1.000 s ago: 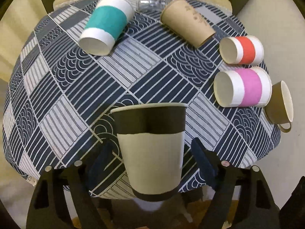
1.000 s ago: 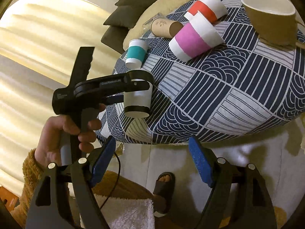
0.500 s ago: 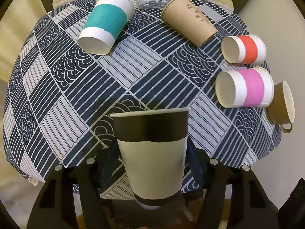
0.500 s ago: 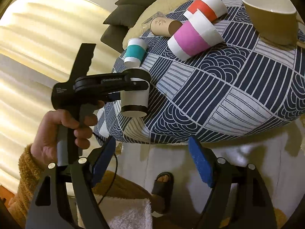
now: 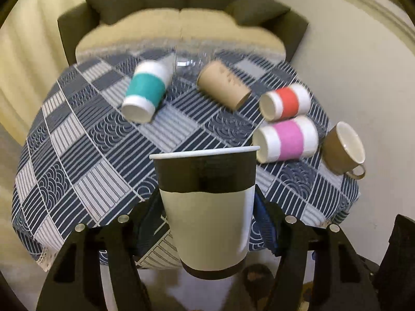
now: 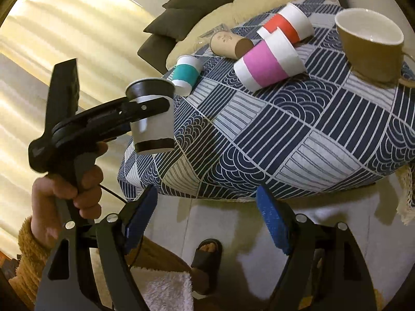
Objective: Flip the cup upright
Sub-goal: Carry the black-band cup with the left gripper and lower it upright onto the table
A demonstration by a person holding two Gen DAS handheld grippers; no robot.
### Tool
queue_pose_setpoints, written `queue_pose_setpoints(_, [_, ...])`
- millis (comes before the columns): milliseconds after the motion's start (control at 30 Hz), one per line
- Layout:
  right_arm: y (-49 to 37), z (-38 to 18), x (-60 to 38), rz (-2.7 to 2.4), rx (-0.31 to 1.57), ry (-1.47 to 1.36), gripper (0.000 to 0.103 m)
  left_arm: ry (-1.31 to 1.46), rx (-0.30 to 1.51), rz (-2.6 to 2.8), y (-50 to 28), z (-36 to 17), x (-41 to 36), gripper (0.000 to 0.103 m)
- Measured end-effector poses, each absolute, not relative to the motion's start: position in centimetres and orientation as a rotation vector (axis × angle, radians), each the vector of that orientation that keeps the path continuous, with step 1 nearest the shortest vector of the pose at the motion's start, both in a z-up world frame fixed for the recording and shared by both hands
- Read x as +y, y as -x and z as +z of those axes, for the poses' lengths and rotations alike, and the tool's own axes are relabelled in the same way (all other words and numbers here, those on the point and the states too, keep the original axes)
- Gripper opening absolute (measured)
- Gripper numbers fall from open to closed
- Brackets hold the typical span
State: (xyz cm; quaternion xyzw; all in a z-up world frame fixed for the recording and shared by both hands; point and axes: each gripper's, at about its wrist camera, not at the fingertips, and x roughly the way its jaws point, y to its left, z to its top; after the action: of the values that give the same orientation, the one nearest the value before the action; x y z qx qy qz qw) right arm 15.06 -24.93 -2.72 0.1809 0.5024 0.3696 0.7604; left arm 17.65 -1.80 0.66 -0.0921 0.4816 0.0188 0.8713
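My left gripper (image 5: 207, 215) is shut on a black-and-white paper cup (image 5: 207, 207), held upright with its rim up, off the near edge of the round table (image 5: 77, 140). The right wrist view shows the same cup (image 6: 153, 119) clamped in the left gripper (image 6: 145, 108), lifted above the table's left edge. My right gripper (image 6: 207, 223) is open and empty, below the table edge over the floor.
On the patterned cloth lie a teal-banded cup (image 5: 145, 93), a brown paper cup (image 5: 223, 85), a red-banded cup (image 5: 285, 101), a pink-banded cup (image 5: 285, 140) and a clear glass (image 5: 189, 59). A brown mug (image 5: 342, 150) stands at the right edge. A sofa (image 5: 181, 20) is behind.
The left gripper closed on the black-and-white cup and raised it up and back from the table. The right gripper stayed open and barely moved.
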Motion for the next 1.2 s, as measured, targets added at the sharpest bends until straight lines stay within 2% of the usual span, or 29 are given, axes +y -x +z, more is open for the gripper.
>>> queue_pose_setpoints(500, [-15.6,-0.6,-23.8,0.818,0.97,-0.307,0.078,0.14,0.59,0.032,-12.6,2.5,-2.9,0.064])
queue_pose_setpoints(967, [-16.6,-0.3,-26.7,0.769,0.869,-0.349,0.078,0.077,0.195,0.137,-10.0,-1.2,-4.3,0.064])
queue_pose_setpoints(1200, [-16.9,-0.4,-27.3,0.758,0.857,-0.365,0.078,0.044,0.134,0.205,-10.1,-4.2,-5.3,0.064])
